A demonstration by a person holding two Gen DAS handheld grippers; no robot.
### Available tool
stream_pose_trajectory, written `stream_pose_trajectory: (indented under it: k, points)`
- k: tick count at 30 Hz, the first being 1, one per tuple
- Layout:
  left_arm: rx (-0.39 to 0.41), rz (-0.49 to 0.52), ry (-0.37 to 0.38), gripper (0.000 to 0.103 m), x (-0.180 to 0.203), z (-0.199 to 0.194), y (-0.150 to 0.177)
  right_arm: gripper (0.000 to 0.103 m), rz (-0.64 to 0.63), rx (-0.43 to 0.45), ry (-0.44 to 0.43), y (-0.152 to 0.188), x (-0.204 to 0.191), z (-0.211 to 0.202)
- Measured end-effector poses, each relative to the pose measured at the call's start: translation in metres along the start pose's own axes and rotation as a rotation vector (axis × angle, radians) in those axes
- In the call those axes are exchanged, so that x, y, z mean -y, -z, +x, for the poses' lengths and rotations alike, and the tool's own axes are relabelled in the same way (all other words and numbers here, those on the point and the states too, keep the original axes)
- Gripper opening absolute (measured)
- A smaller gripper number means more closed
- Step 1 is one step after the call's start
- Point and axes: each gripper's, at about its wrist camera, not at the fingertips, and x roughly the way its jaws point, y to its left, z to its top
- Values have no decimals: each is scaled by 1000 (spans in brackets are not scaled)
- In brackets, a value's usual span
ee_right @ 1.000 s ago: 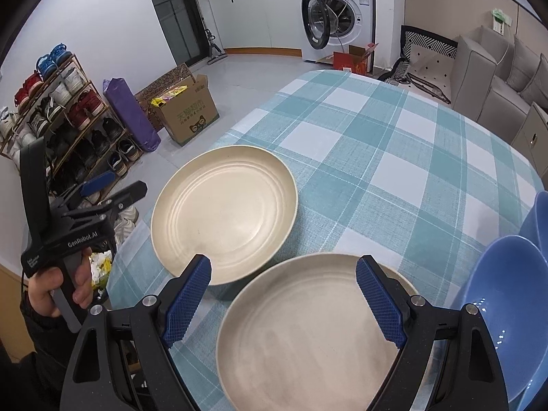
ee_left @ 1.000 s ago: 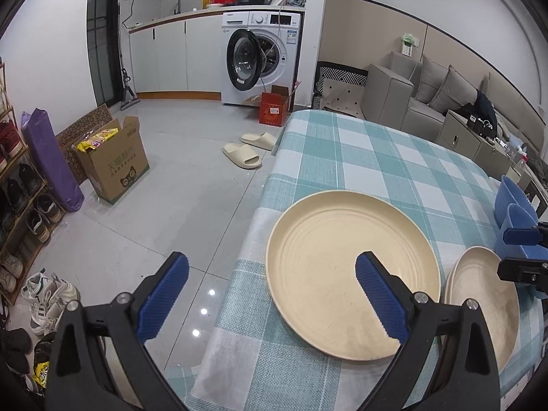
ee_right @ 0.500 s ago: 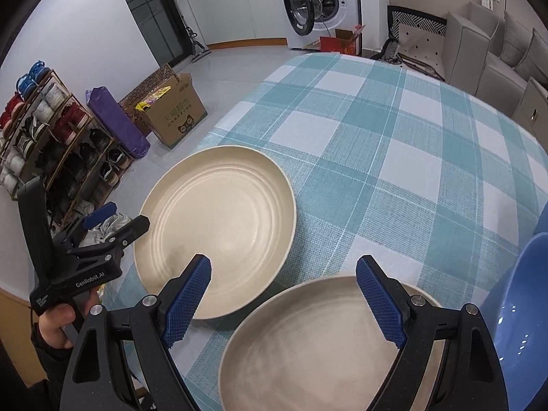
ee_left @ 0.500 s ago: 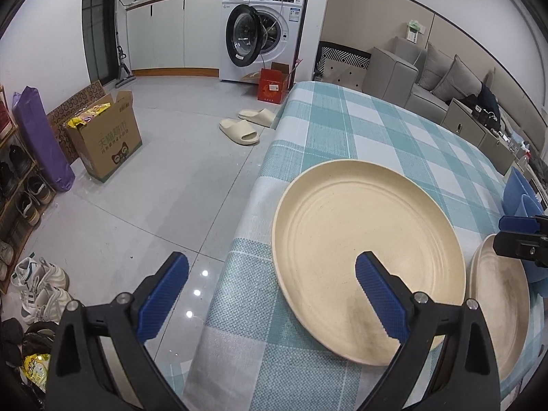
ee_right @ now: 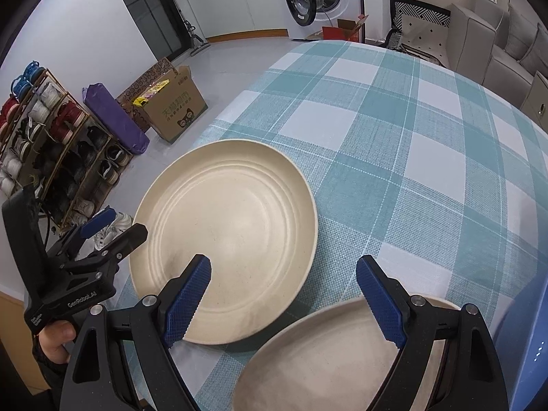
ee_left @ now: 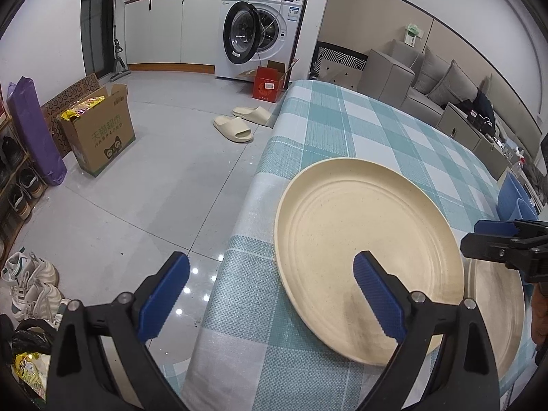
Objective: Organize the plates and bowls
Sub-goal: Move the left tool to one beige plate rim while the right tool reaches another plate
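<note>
A large cream plate point(ee_left: 363, 250) lies near the table's left edge on the teal checked cloth point(ee_left: 359, 130); it also shows in the right wrist view point(ee_right: 233, 236). A second cream plate point(ee_right: 328, 359) lies beside it, seen at the right in the left wrist view point(ee_left: 496, 311). Blue bowls point(ee_left: 513, 195) stand further right, with one at the right wrist view's edge point(ee_right: 527, 342). My left gripper point(ee_left: 270, 298) is open, its right finger over the large plate's near rim. My right gripper point(ee_right: 284, 299) is open, above the gap between the two plates.
The table's left edge drops to a grey tiled floor with a cardboard box point(ee_left: 99, 130), slippers point(ee_left: 233, 128), a purple bag point(ee_left: 34, 130) and a shoe rack point(ee_right: 51, 144). A washing machine point(ee_left: 260, 30) and a grey sofa point(ee_left: 428, 78) stand beyond the table.
Both grippers have moved closer to the large cream plate, which now fills more of each view. Both stay open and nothing has been taken hold of.
</note>
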Motion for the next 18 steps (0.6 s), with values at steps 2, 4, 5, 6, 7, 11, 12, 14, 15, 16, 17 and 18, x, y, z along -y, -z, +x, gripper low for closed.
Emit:
stream_pose_trajectory:
  k: [2,4,5,6,7,11,12,14,15,16,17,18]
  points:
    - [-6,3,4,93,0,0,0,88,4,-5,3,0,1,5]
    - [-8,5,7,90,-1,0,1,88,10,-13,6,-1,2,11]
    - [-10,6,7,88,0,1,1,88,13,-17,5,-1,3,13]
    - [-12,8,8,87,0,1,1,88,14,-18,7,-1,3,15]
    - [-17,8,11,84,0,2,1,88,18,-20,11,-1,4,18]
    - [-15,6,27,77,0,3,1,87,27,-22,12,-3,8,23]
    - [-17,6,31,74,0,4,1,87,27,-21,12,-3,8,24]
    - [-23,3,40,67,0,5,1,85,24,-18,17,-3,8,24]
    - [-22,2,40,67,-1,5,1,84,22,-17,17,-3,7,23]
    - [-20,3,40,65,0,5,1,83,23,-19,16,-3,7,23]
    - [-17,2,44,62,0,4,1,81,20,-19,16,-3,6,23]
    - [-15,1,49,61,0,3,1,81,15,-19,19,-3,5,22]
